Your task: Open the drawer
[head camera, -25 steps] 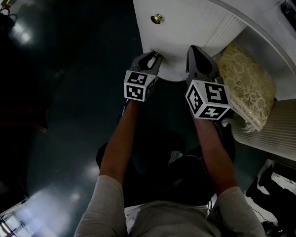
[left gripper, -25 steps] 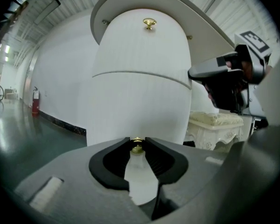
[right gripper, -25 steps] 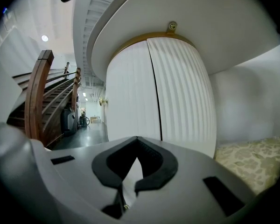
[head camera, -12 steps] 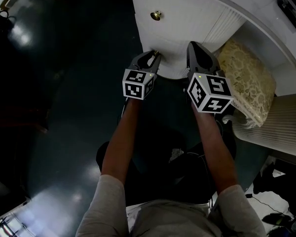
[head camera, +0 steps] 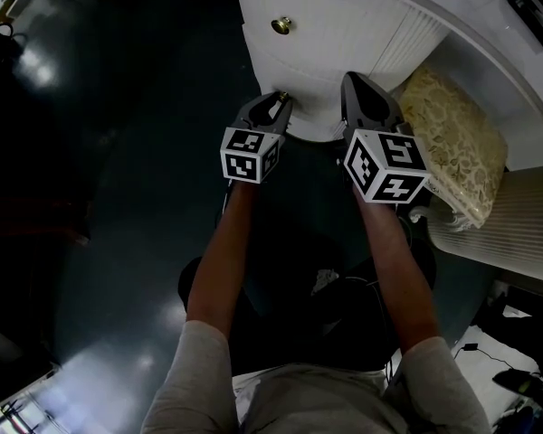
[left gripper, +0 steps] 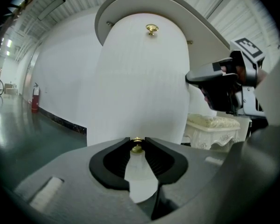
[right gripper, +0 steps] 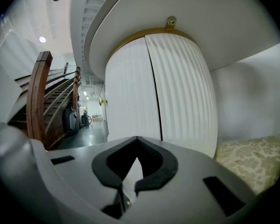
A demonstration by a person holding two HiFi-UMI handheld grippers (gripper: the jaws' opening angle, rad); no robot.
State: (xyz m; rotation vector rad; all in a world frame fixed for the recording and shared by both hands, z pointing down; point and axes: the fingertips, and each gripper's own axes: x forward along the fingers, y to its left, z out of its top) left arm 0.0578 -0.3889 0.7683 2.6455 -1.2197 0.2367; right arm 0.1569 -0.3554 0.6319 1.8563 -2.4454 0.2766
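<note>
Left gripper gripped the small brass knob of the curved white drawer directly ahead, held only at the jaw tips; a skewed pull would likely slip it free. Right gripper stood closed, empty, alongside

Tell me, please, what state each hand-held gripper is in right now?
Left hand-held gripper: closed on the lower brass knob.
Right hand-held gripper: closed, holding nothing.

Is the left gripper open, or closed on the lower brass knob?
Closed on it: the left gripper pinches the brass knob between its jaw tips.
</note>
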